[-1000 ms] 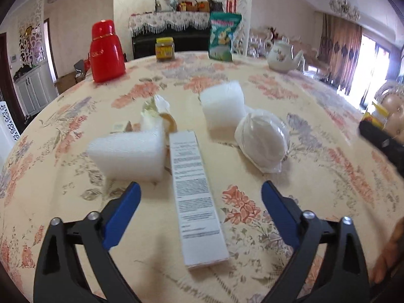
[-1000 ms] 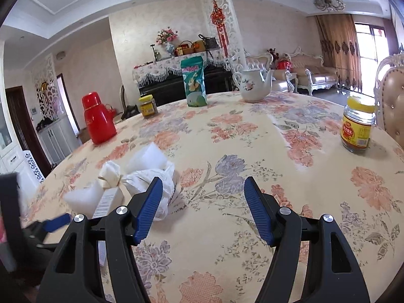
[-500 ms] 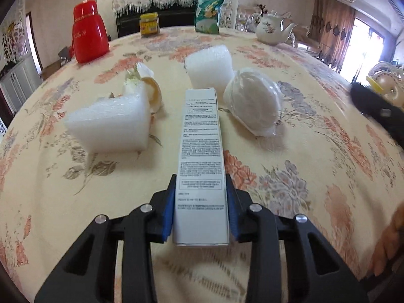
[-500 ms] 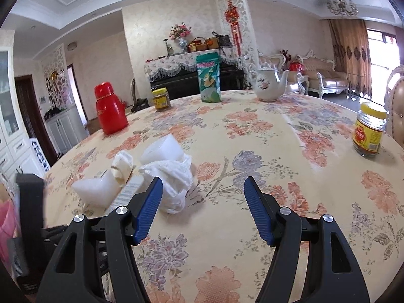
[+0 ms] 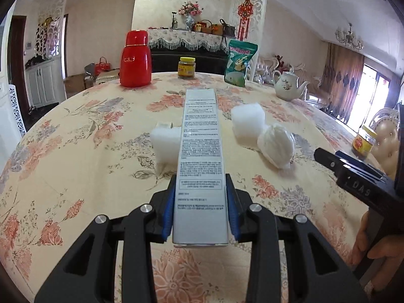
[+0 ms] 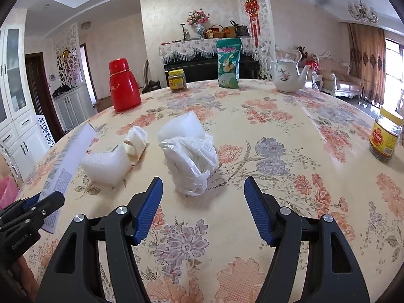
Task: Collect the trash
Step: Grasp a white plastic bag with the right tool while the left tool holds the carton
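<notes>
Left gripper (image 5: 200,209) clamped on long white printed cardboard box (image 5: 200,166); right gripper (image 6: 202,207) jaws wide apart, nothing between them.

Box sticks out toward 12 o'clock from the blue pads, lifted off the floral tablecloth (image 5: 75,151); right wrist view has it at 9 o'clock, slanting up from the left gripper. Crumpled white plastic bag (image 6: 192,161) on the cloth at 12 o'clock just ahead of right gripper, not touched. White foam block (image 6: 180,126) directly behind the bag, second white foam block (image 6: 104,166) at 10 o'clock, small cream paper wad (image 6: 136,142) just beside it. Far edge of table: red thermos flask (image 6: 124,89) at 11, yellow-lidded glass jar (image 6: 177,80) and green snack pouch (image 6: 228,63) near 12, white teapot (image 6: 289,75) at 1. Another yellow-lidded jar (image 6: 385,136) at 3.
</notes>
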Demonstrator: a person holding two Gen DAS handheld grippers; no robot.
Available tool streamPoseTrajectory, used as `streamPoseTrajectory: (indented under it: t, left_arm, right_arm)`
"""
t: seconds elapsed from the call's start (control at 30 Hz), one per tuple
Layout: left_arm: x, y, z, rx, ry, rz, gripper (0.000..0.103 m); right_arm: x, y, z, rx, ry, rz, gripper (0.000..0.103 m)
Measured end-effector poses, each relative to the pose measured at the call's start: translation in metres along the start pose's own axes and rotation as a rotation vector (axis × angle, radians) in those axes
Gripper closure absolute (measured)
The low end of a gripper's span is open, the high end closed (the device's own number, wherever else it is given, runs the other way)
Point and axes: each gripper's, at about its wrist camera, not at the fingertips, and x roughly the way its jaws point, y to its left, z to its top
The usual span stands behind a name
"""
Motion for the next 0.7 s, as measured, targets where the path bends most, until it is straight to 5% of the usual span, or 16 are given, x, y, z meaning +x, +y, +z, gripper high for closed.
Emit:
streamPoseTrajectory:
  t: [0.27, 0.57, 0.6, 0.63, 0.67, 0.7]
  left_arm:
    - [-0.004, -0.005, 0.002, 0.052, -0.033, 0.017, 0.069]
    - [0.003, 0.006, 0.005, 0.001, -0.006, 0.006, 0.069]
    - [0.003, 0.005, 0.005, 0.002, -0.008, 0.005, 0.069]
    - [0.002, 0.004, 0.004, 0.005, -0.012, 0.005, 0.069]
    - [0.001, 0.003, 0.004, 0.01, -0.017, 0.003, 0.069]
    - [0.0, 0.003, 0.003, 0.014, -0.019, 0.002, 0.069]
  right_arm:
    - [0.047, 0.02, 0.015, -0.029, 0.105, -0.035, 0.035]
    - [0.109, 0.035, 0.031, -0.02, 0.234, -0.068, 0.029]
    - [0.111, 0.035, 0.032, -0.021, 0.242, -0.076, 0.032]
    - [0.111, 0.035, 0.031, -0.022, 0.244, -0.082, 0.053]
    - [0.108, 0.036, 0.03, -0.021, 0.243, -0.083, 0.062]
    - [0.104, 0.036, 0.028, -0.016, 0.238, -0.085, 0.064]
